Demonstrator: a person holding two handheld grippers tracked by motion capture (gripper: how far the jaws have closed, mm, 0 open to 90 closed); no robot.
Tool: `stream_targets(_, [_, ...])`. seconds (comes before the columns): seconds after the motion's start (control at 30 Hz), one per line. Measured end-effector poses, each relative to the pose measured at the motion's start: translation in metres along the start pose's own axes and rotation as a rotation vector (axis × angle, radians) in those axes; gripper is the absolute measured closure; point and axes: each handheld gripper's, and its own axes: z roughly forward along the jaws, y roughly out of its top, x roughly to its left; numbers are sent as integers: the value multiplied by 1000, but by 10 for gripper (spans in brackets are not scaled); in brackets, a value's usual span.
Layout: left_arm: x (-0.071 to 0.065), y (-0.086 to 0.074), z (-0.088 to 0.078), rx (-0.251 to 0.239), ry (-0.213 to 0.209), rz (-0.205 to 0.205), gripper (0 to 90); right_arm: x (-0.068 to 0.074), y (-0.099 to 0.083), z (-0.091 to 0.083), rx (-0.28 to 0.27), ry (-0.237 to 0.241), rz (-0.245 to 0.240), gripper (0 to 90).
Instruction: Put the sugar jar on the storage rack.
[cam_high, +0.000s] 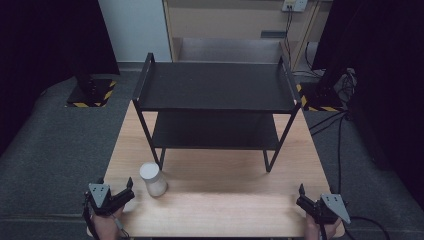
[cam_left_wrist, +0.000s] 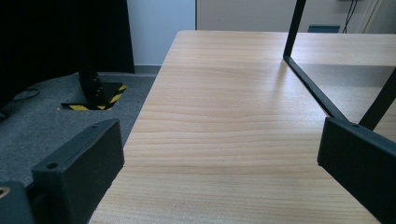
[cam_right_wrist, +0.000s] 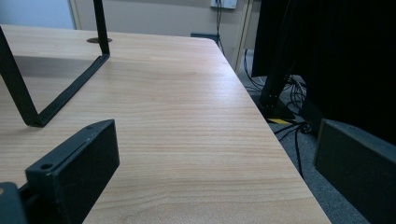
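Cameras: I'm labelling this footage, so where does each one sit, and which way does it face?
High view: above the near side, looking forward and down on the table, black shelf rack and white jar; both hands hold tools, left tool, right tool.
Left gripper view: rides the left tool, facing across the table; open jaws.
Right gripper view: rides the right tool, likewise; open jaws.
Shared: both gripper views show the rack's legs.

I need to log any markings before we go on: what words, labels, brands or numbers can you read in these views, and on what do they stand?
None can be read.
White jar: plain lid and side, no label showing.
Black shelf rack: no markings.
Yellow-and-black hazard stripes on the stand bases: a pattern, no words.
Wall socket plate: too small to tell.
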Motion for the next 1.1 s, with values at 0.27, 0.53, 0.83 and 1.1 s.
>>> stream_targets(0.27, [1,-2,-5,-13,-20,-4,0,0,0,0,0,2,-1,7])
stream_targets(0.53, [5,-10,-15,-59,-83,-21,0,-1,0,0,3,6,-6,7])
stream_targets(0.83, [0,-15,-23,-69,-130,0,0,-1,0,0,2,11,-6,7])
stream_targets(1.1, [-4,-17,-29,-76,-147,-1,0,-1,0,0,3,13,-9,7])
